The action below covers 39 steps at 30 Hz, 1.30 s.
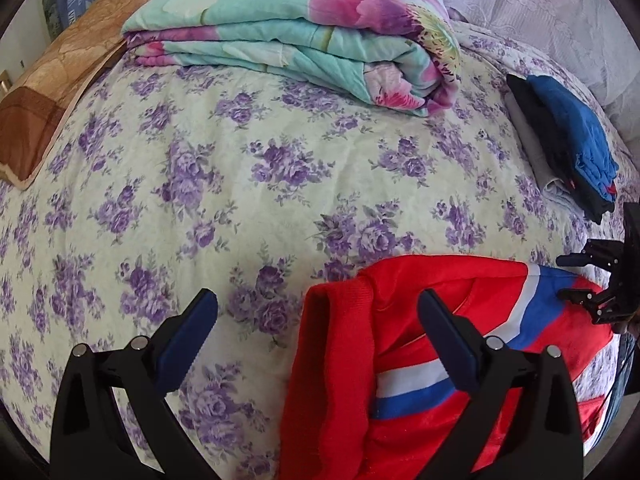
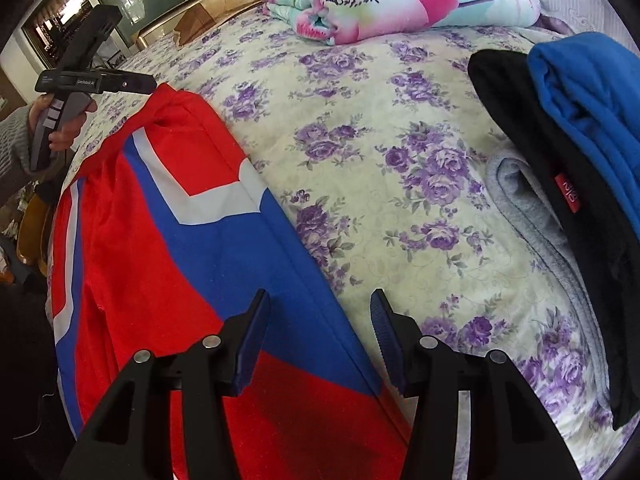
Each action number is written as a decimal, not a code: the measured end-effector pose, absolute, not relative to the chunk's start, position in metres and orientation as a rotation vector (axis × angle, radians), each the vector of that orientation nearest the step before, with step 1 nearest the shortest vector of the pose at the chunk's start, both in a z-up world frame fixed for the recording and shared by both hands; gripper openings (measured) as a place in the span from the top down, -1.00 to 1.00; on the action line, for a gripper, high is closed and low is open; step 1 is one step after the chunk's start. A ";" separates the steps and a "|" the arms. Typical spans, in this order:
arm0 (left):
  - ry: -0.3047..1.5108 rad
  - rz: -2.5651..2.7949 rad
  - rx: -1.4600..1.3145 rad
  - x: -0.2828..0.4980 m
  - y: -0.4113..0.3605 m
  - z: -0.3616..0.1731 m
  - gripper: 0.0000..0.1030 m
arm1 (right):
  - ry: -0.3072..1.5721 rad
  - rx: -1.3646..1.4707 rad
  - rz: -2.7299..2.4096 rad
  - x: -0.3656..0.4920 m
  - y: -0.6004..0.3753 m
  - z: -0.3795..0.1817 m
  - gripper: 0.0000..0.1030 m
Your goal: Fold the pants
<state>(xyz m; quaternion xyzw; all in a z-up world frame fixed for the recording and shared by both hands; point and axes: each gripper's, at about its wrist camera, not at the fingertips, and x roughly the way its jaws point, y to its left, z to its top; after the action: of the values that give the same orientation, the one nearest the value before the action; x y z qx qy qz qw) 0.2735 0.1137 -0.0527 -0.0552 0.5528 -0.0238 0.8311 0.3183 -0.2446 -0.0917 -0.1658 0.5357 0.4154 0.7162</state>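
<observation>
- The red pants (image 1: 420, 360) with blue and white stripes lie on the near right part of the bed (image 1: 240, 200), spread over its purple-flowered cover; in the right wrist view they (image 2: 180, 260) fill the near left.
- The left gripper (image 1: 316, 340) stands with its jaws wide apart; the ribbed red edge of the pants lies between them, the right finger over the red cloth, the left finger over bare cover; neither pad presses on the cloth.
- The right gripper (image 2: 316, 344) has its jaws about halfway apart, clamped on nothing; the blue-striped edge of the pants runs through the gap below, the left finger over the pants, the right finger over the cover.
- A hand (image 2: 64, 128) holds the left gripper at the far left end of the pants.
- A folded floral quilt (image 1: 296, 36) lies far on the bed; a stack of folded clothes (image 2: 560, 160), blue on black on grey, sits to the right, well apart from the pants.
</observation>
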 end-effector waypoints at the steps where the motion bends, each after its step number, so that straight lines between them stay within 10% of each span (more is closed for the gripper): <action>1: 1.168 -0.063 -0.097 0.277 0.112 -0.056 -0.90 | 1.188 -0.369 0.918 0.319 -0.245 -0.093 0.06; 3: 1.153 -0.095 -0.065 0.281 0.110 -0.061 -0.74 | 1.190 -0.377 0.908 0.320 -0.245 -0.093 0.35; 6: 1.187 -0.199 -0.108 0.289 0.109 -0.072 0.32 | 1.194 -0.390 0.907 0.318 -0.244 -0.090 0.84; 9: 1.155 -0.212 -0.094 0.287 0.108 -0.067 0.63 | 1.187 -0.397 0.897 0.313 -0.245 -0.081 0.91; 39: 1.059 -0.477 -0.115 0.176 0.130 0.012 0.75 | 1.027 -0.373 0.810 0.154 -0.252 0.028 0.92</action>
<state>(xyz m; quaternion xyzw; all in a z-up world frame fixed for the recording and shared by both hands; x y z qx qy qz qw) 0.1761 0.1298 0.0124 -0.0542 0.4998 -0.2253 0.8346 0.1536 -0.2517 0.0279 -0.1726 0.4749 0.3744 0.7775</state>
